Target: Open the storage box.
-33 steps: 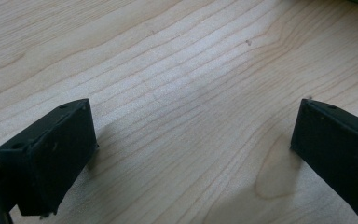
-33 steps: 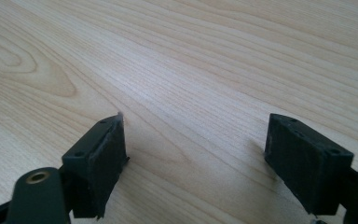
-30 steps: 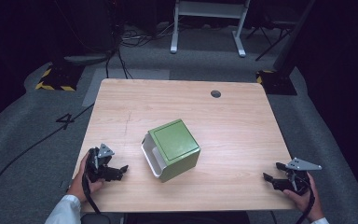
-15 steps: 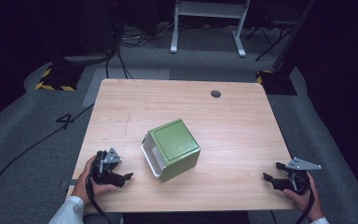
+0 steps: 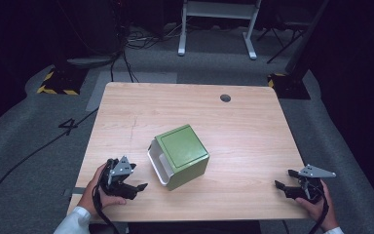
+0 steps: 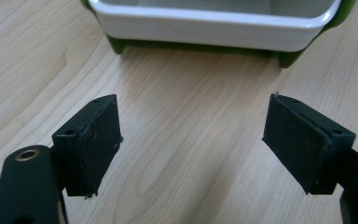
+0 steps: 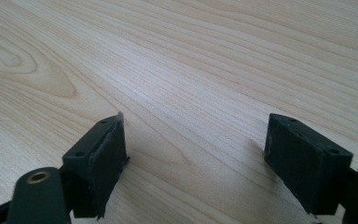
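A green box-shaped bin [image 5: 182, 155] with a white inner liner [image 5: 157, 165] lies on its side in the middle of the wooden table [image 5: 233, 131], its white-rimmed mouth facing left. My left gripper [image 5: 135, 187] rests low at the table's front left, open and empty, pointing at that mouth. In the left gripper view the white rim [image 6: 214, 25] lies just beyond the spread jaws [image 6: 191, 149]. My right gripper [image 5: 282, 187] sits at the front right corner, open, with bare wood between its jaws [image 7: 196, 158].
A small round cable hole [image 5: 225, 98] marks the table's far side. A white metal frame [image 5: 216, 19] and cables stand on the grey floor behind. A yellow-black striped floor marker [image 5: 56, 87] lies at the far left.
My left gripper has moved right along the front edge toward the bin's open side. The right gripper and the bin have stayed put.
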